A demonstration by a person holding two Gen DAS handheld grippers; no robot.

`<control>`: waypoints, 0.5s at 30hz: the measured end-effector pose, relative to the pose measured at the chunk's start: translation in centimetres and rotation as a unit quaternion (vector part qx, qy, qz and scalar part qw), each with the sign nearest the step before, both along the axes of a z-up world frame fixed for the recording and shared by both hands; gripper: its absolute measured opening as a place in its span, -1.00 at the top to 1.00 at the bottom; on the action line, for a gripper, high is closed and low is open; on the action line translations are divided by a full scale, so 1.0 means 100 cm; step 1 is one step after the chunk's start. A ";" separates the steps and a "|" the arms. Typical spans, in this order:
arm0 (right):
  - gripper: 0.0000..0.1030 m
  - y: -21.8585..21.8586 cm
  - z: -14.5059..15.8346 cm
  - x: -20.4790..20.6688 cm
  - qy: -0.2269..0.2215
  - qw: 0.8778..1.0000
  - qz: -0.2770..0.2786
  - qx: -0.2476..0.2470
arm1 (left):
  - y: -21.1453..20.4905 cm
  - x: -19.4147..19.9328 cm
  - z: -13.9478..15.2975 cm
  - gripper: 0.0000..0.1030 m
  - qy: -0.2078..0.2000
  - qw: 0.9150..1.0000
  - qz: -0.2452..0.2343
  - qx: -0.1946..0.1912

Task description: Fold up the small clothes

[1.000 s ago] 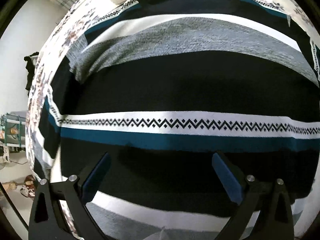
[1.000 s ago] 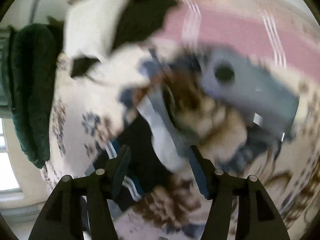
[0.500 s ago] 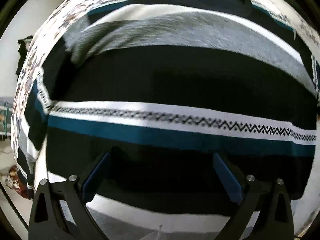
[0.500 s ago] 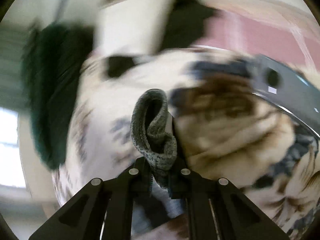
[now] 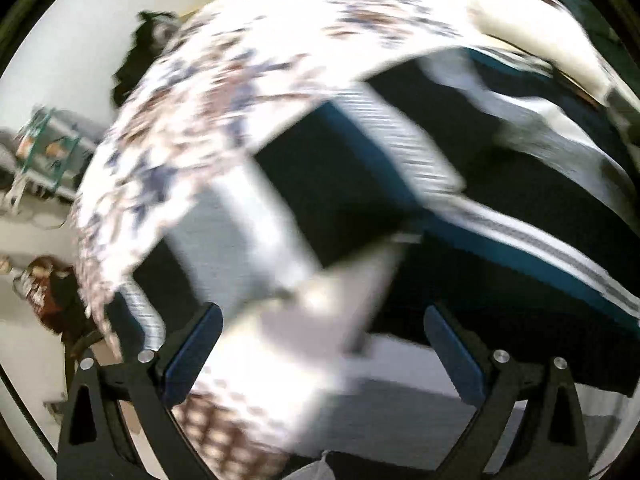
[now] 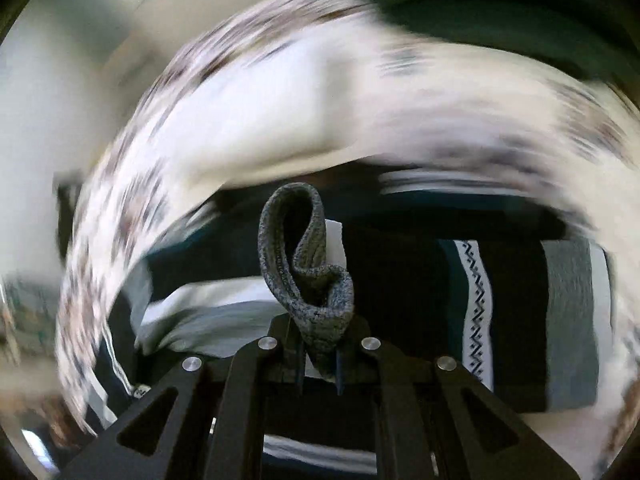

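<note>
A knit sweater (image 5: 520,208) with black, teal, white and grey bands lies flat on a floral bed sheet (image 5: 192,120). In the blurred left wrist view, one sleeve (image 5: 256,216) runs along the sweater's left side. My left gripper (image 5: 320,344) hovers open above that sleeve's lower end, with nothing between its blue pads. In the right wrist view, my right gripper (image 6: 318,360) is shut on the grey ribbed cuff (image 6: 308,264) of the other sleeve. The cuff curls up out of the jaws, above the sweater body (image 6: 516,320).
The floral sheet (image 6: 280,112) spreads around the sweater. A dark green bundle (image 6: 500,4) lies at the bed's far side. Past the bed's left edge are pale floor, a green rack (image 5: 40,148) and a brown bag (image 5: 44,292).
My left gripper swung from over the sweater's middle to its left sleeve, still open. The right gripper shut on the grey cuff and carried it over the sweater body.
</note>
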State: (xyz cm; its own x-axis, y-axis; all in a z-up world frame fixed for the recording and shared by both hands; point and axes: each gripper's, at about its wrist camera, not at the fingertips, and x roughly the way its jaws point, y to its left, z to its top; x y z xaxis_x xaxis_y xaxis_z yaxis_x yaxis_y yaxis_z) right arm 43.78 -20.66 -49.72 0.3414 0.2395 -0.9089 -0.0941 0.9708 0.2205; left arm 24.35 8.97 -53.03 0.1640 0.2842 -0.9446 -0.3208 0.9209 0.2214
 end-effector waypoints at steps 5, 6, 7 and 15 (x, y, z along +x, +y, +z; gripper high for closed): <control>0.80 0.157 -0.040 -0.003 0.022 0.993 0.102 -0.048 | 0.085 -0.031 -0.001 -1.00 0.001 0.998 0.067 0.008; 0.80 0.180 -0.049 -0.005 0.027 0.991 0.112 -0.074 | 0.098 -0.034 -0.003 -1.00 0.001 0.997 0.076 0.006; 0.79 0.188 -0.058 -0.007 0.035 0.988 0.113 -0.099 | 0.111 -0.037 -0.005 -1.00 0.003 0.996 0.085 0.005; -0.18 0.133 -0.039 -0.020 0.129 0.990 0.049 0.014 | 0.192 -0.085 -0.009 -1.00 -0.011 0.985 0.145 -0.089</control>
State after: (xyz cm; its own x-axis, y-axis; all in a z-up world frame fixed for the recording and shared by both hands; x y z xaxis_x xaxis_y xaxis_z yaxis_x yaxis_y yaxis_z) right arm 41.77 -7.34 -53.58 0.0728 0.2870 -0.9552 -0.1241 0.9529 0.2769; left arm 15.81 28.15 -53.95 0.1215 0.1527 -0.9808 -0.5789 0.8135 0.0549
